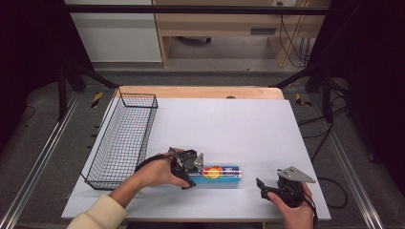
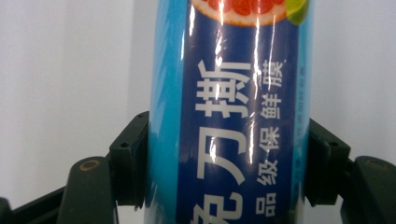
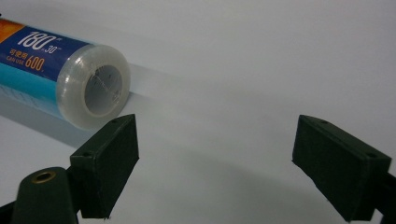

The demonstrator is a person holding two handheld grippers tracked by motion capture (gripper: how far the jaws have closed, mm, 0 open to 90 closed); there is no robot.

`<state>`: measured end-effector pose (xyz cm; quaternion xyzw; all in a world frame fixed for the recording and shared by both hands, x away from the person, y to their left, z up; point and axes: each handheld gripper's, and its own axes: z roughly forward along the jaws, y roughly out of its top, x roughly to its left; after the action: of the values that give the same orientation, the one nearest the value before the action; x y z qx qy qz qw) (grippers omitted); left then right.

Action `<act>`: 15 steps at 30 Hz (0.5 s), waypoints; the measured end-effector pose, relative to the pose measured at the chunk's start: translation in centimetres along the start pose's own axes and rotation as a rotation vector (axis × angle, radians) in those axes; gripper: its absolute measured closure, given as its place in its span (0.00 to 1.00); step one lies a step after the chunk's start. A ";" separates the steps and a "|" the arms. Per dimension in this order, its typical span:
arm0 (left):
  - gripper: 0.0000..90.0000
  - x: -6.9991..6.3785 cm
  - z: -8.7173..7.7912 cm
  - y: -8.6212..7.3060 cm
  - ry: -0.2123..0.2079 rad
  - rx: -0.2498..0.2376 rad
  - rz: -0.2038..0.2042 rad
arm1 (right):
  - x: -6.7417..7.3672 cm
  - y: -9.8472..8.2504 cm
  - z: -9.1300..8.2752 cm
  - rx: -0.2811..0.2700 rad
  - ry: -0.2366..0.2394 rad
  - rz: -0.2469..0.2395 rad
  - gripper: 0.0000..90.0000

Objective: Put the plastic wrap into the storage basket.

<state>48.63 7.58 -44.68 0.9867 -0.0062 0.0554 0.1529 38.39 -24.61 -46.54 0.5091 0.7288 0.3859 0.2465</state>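
The right gripper [image 1: 265, 187] rests near the front edge of the table [image 1: 229, 119], with its jaws wide apart and nothing between them. In the right gripper view the roll [image 3: 70, 81] lies ahead and to the left of these jaws, with its clear end cap turned toward them, so it is near but apart.

The left gripper [image 1: 193, 169] is the one on the roll [image 1: 219, 172]. In the left gripper view the jaws stand on both sides of the roll [image 2: 229, 116], pressed against its blue wrapper near one end, so they look clamped on it. The long axis of the roll goes straight away from the jaws, and on the table it lies left to right, from the left gripper toward the right one. The roll seems to lie on the table or just above it; I cannot tell which.

Farther to the left stands a wire basket [image 1: 125, 138], long from front to back, with its open top free. It is close to the left hand [image 1: 155, 174]. Probably the roll goes there, and then it must turn to lie along the basket. Behind the roll the table is bare, so there is much room for lifting and turning.
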 end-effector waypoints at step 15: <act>0.35 -0.3 -0.7 0.0 0.024 -0.028 0.006 | -0.1 0.0 0.0 -0.005 -0.004 -0.005 0.17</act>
<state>48.20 7.76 -44.01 0.9836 -0.0082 0.0678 0.1667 38.41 -24.68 -46.54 0.5073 0.7286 0.3860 0.2505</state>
